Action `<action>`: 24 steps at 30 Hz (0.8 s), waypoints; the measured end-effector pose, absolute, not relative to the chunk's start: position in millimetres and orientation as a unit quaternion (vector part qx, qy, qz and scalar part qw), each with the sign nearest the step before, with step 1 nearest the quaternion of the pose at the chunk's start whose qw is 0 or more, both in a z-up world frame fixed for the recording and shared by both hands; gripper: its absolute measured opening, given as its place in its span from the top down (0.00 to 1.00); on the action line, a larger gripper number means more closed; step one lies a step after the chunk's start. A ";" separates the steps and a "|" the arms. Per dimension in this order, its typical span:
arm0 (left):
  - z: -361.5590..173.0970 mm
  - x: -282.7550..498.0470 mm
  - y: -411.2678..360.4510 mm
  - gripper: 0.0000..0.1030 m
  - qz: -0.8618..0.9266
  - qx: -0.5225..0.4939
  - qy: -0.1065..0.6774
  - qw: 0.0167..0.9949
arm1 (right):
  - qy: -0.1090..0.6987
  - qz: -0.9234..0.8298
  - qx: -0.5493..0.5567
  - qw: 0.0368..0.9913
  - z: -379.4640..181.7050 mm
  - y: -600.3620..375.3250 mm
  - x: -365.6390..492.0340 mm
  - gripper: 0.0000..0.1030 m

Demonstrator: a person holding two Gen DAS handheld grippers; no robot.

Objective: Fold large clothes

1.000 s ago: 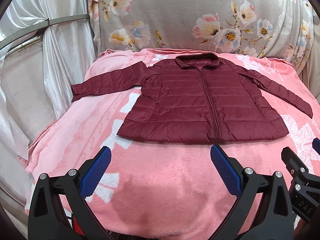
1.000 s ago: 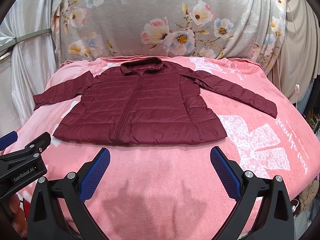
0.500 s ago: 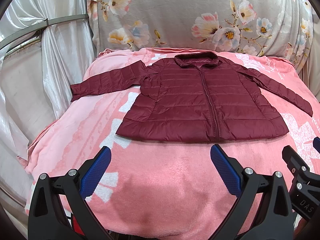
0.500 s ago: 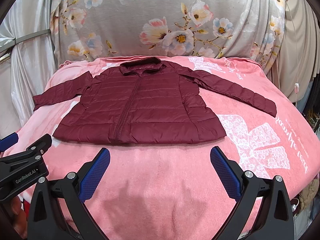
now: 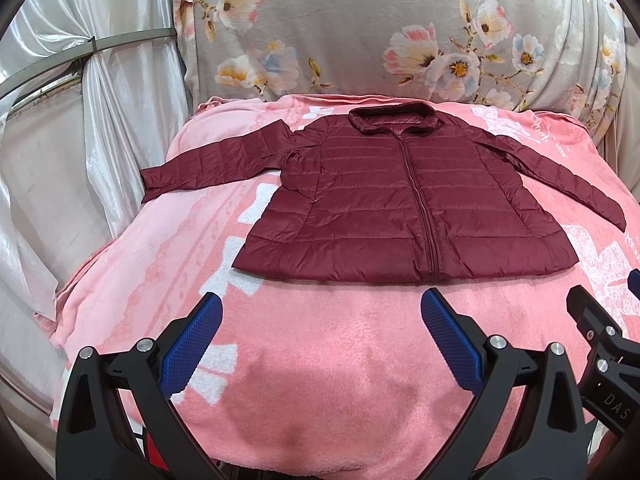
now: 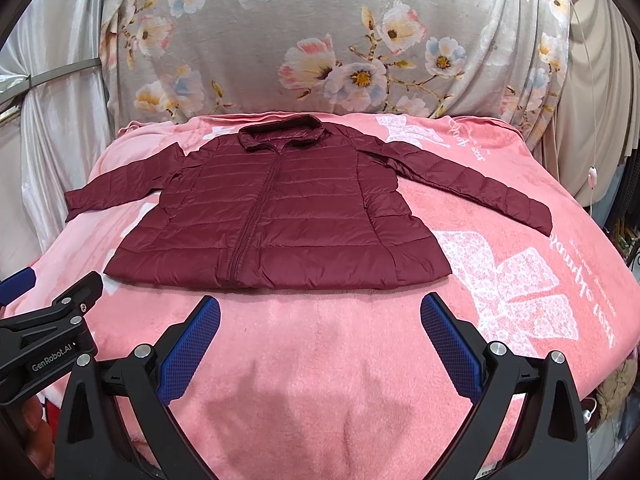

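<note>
the left gripper (image 5: 318,332) is hovering low over the near part of a pink blanket (image 5: 328,380), its two blue-padded fingers (image 5: 188,344) spread wide apart with nothing between them. straight ahead of it, a dark red quilted jacket (image 5: 400,208) is lying flat and front-up on the blanket, zipped closed, its hem running just beyond the fingertips without touching them. the collar (image 5: 392,118) is sitting at the far end, away from the tool. one sleeve (image 5: 212,160) is stretching out ahead and to the left of this gripper, reaching the blanket's edge beside a pale shiny curtain (image 5: 100,128); the other sleeve (image 5: 560,176) is angling out ahead and to the right.

the right gripper (image 6: 320,330) is hanging at a similar height beside it, fingers (image 6: 450,344) likewise standing wide apart and gripping nothing. from its view the jacket (image 6: 288,216) is lying ahead and slightly left, the hem just past the tips, the long sleeve (image 6: 472,188) running off ahead to the right over the white bow print (image 6: 520,292) on the blanket (image 6: 320,380). the left gripper's black body (image 6: 44,344) is showing at this tool's left side, with part of a hand (image 6: 36,432) below it.

a grey floral cloth (image 6: 320,40) is hanging behind the far end of the blanket, beyond the collar.
</note>
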State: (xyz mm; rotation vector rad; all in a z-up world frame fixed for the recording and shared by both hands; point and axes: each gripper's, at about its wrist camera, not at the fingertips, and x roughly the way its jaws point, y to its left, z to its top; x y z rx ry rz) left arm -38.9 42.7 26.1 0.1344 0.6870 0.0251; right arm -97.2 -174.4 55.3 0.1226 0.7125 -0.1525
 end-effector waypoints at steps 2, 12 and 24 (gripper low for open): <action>26.1 -39.2 43.0 0.06 0.013 0.066 0.336 0.939 | 0.348 -0.075 0.061 0.933 55.4 -174.1 -97.1 0.05; 23.4 -40.6 44.8 0.06 0.014 0.068 0.336 0.939 | 0.347 -0.075 0.060 0.933 55.1 -173.8 -96.9 0.05; 21.9 -40.8 46.3 0.06 0.014 0.069 0.337 0.939 | 0.348 -0.075 0.060 0.933 55.3 -174.3 -95.9 0.05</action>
